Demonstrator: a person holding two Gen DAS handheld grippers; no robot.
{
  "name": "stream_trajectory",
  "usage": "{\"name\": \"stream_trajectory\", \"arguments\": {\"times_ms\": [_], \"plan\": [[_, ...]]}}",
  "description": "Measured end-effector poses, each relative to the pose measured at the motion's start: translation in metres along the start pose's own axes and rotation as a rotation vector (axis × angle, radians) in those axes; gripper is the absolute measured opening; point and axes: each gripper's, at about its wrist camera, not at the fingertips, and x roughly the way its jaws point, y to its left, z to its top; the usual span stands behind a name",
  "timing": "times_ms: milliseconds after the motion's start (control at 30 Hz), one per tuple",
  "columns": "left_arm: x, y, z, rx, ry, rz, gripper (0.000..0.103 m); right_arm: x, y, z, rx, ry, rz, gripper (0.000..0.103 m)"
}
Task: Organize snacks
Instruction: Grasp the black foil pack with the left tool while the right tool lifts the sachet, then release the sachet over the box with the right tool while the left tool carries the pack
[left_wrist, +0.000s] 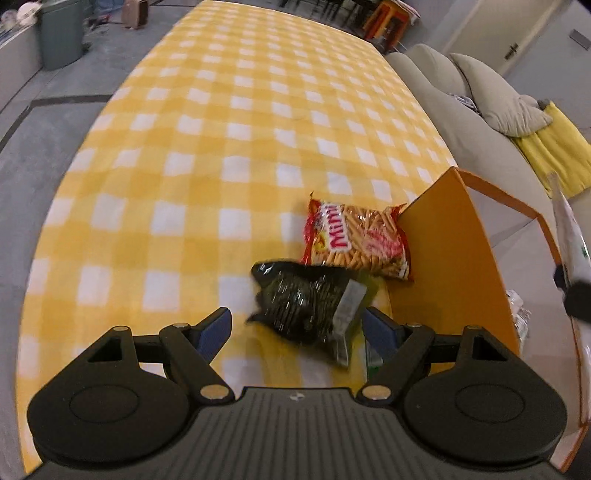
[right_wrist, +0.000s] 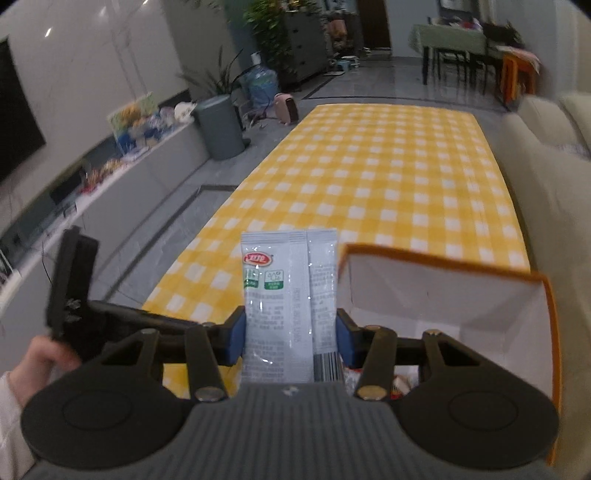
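My left gripper (left_wrist: 297, 325) is open above the yellow checked table (left_wrist: 221, 147), with a black snack packet (left_wrist: 306, 306) lying between and just beyond its blue fingertips. A red packet of stick snacks (left_wrist: 356, 240) lies behind it, against the orange box (left_wrist: 454, 258). My right gripper (right_wrist: 290, 332) is shut on a white snack packet (right_wrist: 290, 295), held upright beside the left wall of the orange box (right_wrist: 443, 266), which has a white inside. The white packet also shows at the right edge of the left wrist view (left_wrist: 569, 240).
A beige sofa (left_wrist: 480, 110) runs along the table's right side with a yellow cloth (left_wrist: 554, 147). A grey bin (right_wrist: 219, 125) and a water bottle (right_wrist: 262, 83) stand on the floor to the left. The box holds some wrapped snacks (right_wrist: 400, 384).
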Motion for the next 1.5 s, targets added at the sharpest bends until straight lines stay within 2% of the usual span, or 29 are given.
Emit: {"name": "stream_trajectory", "arguments": {"times_ms": [67,167,200,267,300,333,367,567,733,1067,1333,1500], "plan": [[0.014,-0.003,0.006,0.0,0.023,-0.009,0.091,0.0,-0.011,-0.004,0.027,0.005,0.012,0.048],[0.031,-0.006,0.007,0.016,0.058,0.018,0.088,0.0,-0.021,-0.006,0.025,0.006,0.008,0.048],[0.035,-0.007,0.006,0.023,0.059,0.026,0.088,0.001,-0.024,-0.006,0.029,0.004,0.009,0.048],[0.036,-0.009,0.005,0.043,0.036,0.034,0.083,0.001,-0.029,-0.005,0.044,-0.005,0.017,0.048],[0.036,-0.01,0.004,0.047,0.027,0.044,0.073,0.001,-0.031,-0.004,0.048,-0.01,0.023,0.048],[0.035,-0.011,0.003,0.053,0.019,0.063,0.057,0.001,-0.034,-0.004,0.05,-0.014,0.027,0.048],[0.034,-0.012,0.003,0.06,0.019,0.083,0.057,0.001,-0.035,-0.003,0.051,-0.017,0.029,0.048],[0.032,-0.008,0.0,0.025,0.017,0.078,0.054,0.004,-0.041,-0.004,0.066,-0.011,0.03,0.048],[0.024,0.003,0.004,-0.061,0.037,0.025,0.053,0.0,-0.041,-0.005,0.074,-0.022,0.017,0.048],[-0.027,-0.004,-0.006,-0.061,-0.034,0.078,0.053,-0.018,-0.037,-0.004,0.097,-0.061,0.021,0.048],[-0.082,-0.021,-0.003,-0.105,-0.153,0.02,0.053,-0.032,-0.056,-0.005,0.222,-0.055,0.016,0.048],[-0.09,-0.04,-0.002,-0.099,-0.156,-0.012,0.053,-0.02,-0.07,-0.008,0.323,0.014,0.035,0.048]]}}
